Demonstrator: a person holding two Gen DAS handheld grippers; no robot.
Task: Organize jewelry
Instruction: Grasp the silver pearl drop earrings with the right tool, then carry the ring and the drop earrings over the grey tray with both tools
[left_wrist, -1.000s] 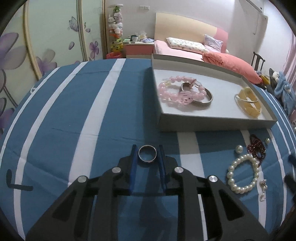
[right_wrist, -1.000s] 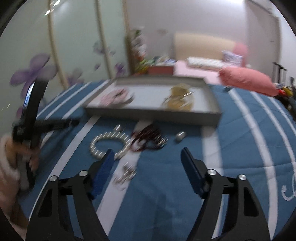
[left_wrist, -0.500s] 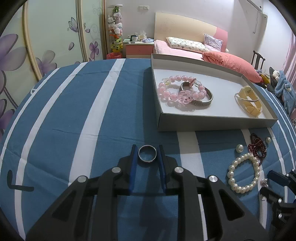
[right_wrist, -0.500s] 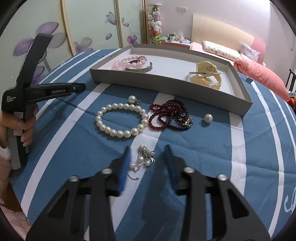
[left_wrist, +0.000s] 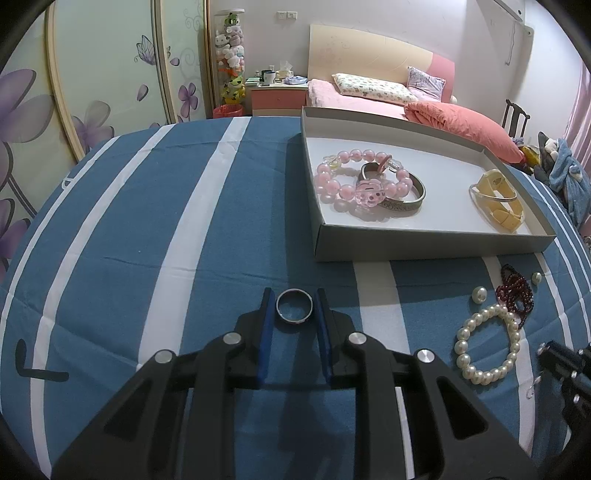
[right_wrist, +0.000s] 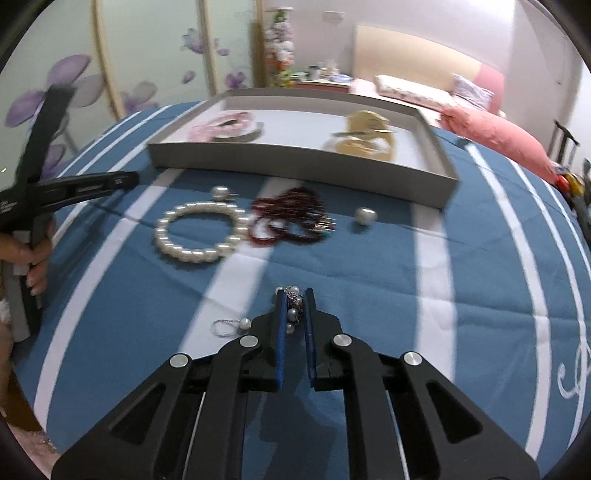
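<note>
My left gripper (left_wrist: 294, 299) is shut on a silver ring (left_wrist: 295, 291), held just above the blue striped cloth, short of the grey tray (left_wrist: 424, 247). My right gripper (right_wrist: 294, 295) is shut on a small pearl cluster piece (right_wrist: 292, 314), and its thin chain loop with one pearl (right_wrist: 245, 324) trails to the left on the cloth. Between that gripper and the tray (right_wrist: 295, 164) lie a pearl bracelet (right_wrist: 166, 240), a dark red bead strand (right_wrist: 288, 218) and two loose pearls (right_wrist: 365, 216). The tray holds a pink bead bracelet (left_wrist: 325, 184), a metal bangle (left_wrist: 413, 199) and a yellow bracelet (left_wrist: 498, 214).
The person's hand (right_wrist: 33, 258) grips the left tool at the left edge of the right wrist view. Behind the table are a bed with pink bedding (left_wrist: 461, 118), a nightstand (left_wrist: 277, 96) and wardrobe doors with a flower pattern (left_wrist: 92, 92). Bare cloth lies left of the tray.
The right gripper's jaws came together on the pearl cluster piece, and it now shows at the right edge of the left wrist view. The left gripper and ring stayed put.
</note>
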